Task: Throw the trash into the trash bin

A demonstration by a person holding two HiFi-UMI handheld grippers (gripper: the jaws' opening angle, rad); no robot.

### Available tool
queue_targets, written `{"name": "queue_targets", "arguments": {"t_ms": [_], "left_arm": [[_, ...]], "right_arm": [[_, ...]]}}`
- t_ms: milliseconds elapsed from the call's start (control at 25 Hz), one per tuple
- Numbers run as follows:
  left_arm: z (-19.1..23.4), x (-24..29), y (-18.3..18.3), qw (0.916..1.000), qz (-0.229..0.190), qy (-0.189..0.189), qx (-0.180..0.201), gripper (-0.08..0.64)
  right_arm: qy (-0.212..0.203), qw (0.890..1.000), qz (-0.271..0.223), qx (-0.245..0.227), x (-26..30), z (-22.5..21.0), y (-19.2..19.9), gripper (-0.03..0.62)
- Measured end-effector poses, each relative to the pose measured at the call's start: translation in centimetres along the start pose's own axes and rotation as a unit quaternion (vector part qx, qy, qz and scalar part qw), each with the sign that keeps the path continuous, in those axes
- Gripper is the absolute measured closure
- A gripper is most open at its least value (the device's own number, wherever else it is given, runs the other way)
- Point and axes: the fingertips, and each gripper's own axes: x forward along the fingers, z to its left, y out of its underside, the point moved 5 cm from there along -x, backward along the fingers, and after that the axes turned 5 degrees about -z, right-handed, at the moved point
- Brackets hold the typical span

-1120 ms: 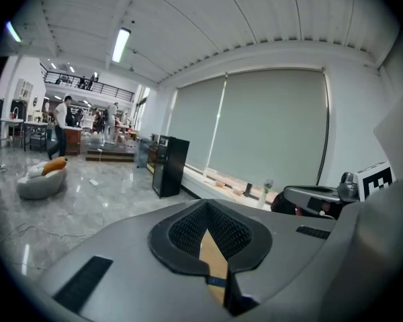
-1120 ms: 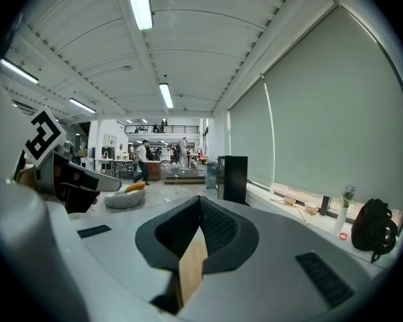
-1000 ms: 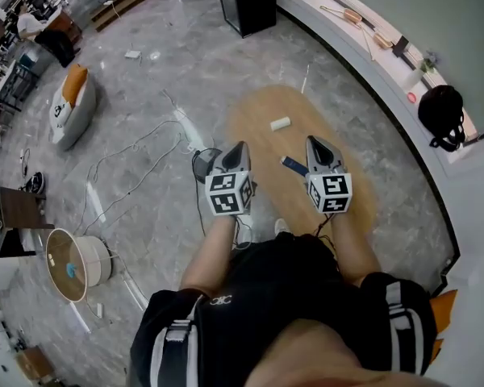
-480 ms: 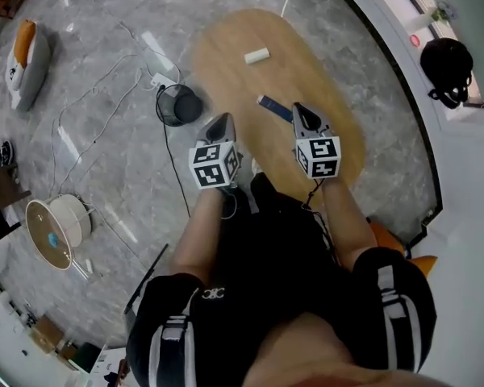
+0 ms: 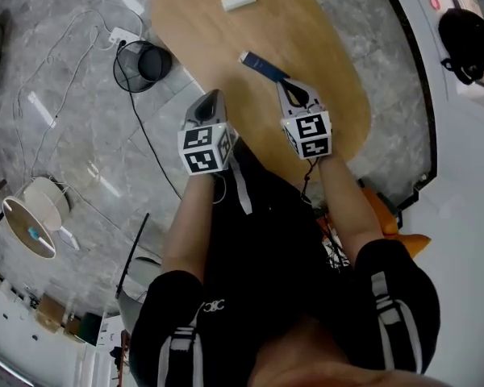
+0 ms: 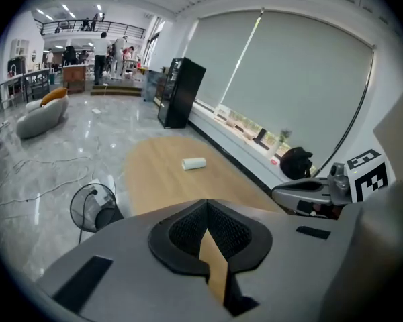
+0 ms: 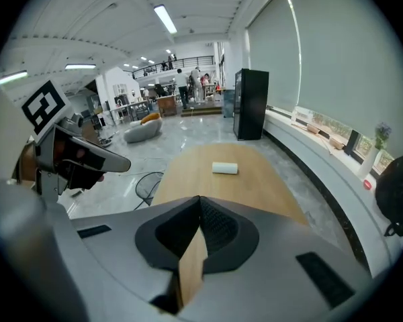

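The left gripper [image 5: 213, 97] and right gripper [image 5: 289, 85] are hovering pressed together, empty, over the table [image 5: 327, 51], the task seemingly unstarted: the white roll [image 5: 239, 0] and perhaps a blue wrapper [image 5: 262, 65] are lying there, the trash bin [image 5: 125, 64] standing beside.

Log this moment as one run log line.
left tool: shut, empty | right tool: shut, empty | white roll: on table, untouched | wire bin: beside table

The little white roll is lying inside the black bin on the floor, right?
Not quite. The white roll is lying on the wooden table, not inside the black bin on the floor. The bin stands beside the table. The head view shows this.
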Motion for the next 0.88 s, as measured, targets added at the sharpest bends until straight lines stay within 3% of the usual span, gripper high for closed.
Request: {"name": "queue_targets", "arguments": {"t_ms": [320,480,600,880], "left_arm": [[2.8,5.7,6.0,0.9997,0.023,-0.007,0.001,0.548],[3.9,6.8,7.9,0.9995,0.029,-0.015,-0.003,0.548],[4.3,7.1,8.8,0.9993,0.034,-0.017,-0.003,0.548],[4.9,6.7,10.5,0.9988,0.041,-0.025,-0.011,0.548]], "right_arm": [[-0.026,0.998,0.044,-0.044,7.9,-0.7,6.4,0.580],[-0.048,0.992,0.076,-0.088,10.9,-0.5,8.6,0.458],[-0.055,0.986,0.109,-0.116,12.4,-1.1,9.9,0.428],[-0.067,0.973,0.176,-0.134,14.5,-2.1,12.5,0.390]]}}
